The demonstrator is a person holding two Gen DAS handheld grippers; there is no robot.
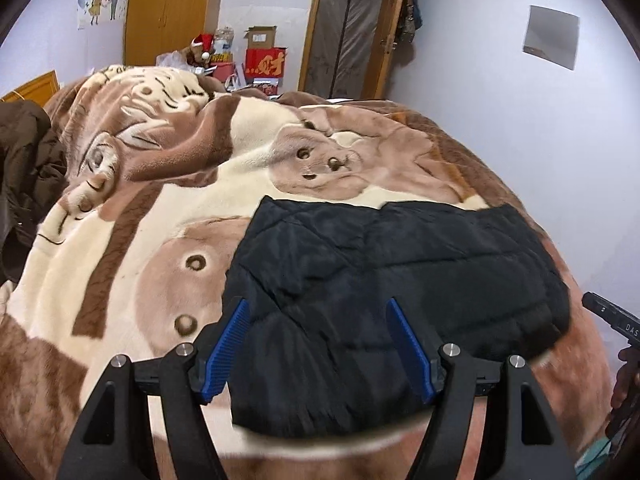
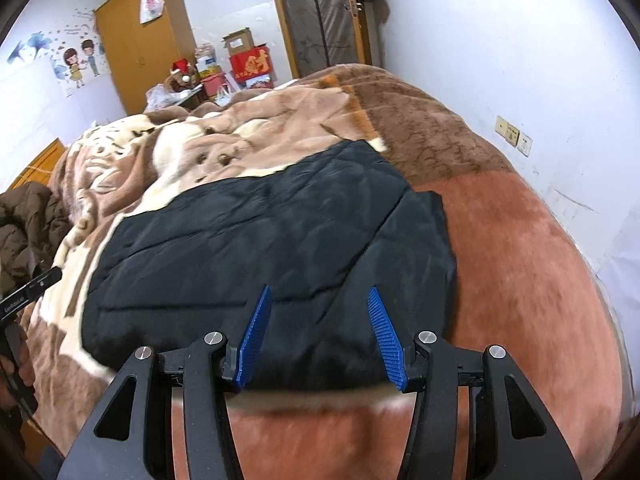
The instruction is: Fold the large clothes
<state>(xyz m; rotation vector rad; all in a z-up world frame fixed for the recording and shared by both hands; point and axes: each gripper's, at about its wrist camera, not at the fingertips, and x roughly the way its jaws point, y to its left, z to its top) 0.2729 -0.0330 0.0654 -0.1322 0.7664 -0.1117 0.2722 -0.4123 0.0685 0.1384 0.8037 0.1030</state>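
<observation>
Jacket first: the black quilted jacket (image 1: 384,288) lies folded into a rough rectangle on the plush animal-print blanket (image 1: 168,208) that covers the bed, its near edge just ahead of both my grippers. From the right wrist view the same jacket (image 2: 256,248) sits flat, with one flap edge running diagonally across its right part.

My left gripper (image 1: 318,344) hangs above the near left part of the jacket, blue ribbed pads (image 1: 228,348) spread wide with nothing between them. The right gripper (image 2: 320,332) hangs over the near edge likewise — jaws apart, gripping nothing, only black fabric below them.

At the right edge of the left view I can see part of the right tool (image 1: 612,316), and at the left edge of the right view part of the left tool (image 2: 28,292) with fingers (image 2: 24,364) around it.

As for containers: beyond the far end of the bed there is a red cardboard box with gold lettering (image 1: 265,63), and an open brown carton (image 1: 261,38) stacked on it — I cannot tell what either holds. A white plastic bag (image 2: 150,4) hangs on the wooden wardrobe (image 2: 138,40). A brown puffer coat (image 1: 28,152) lies heaped at the left side of the bed.
</observation>
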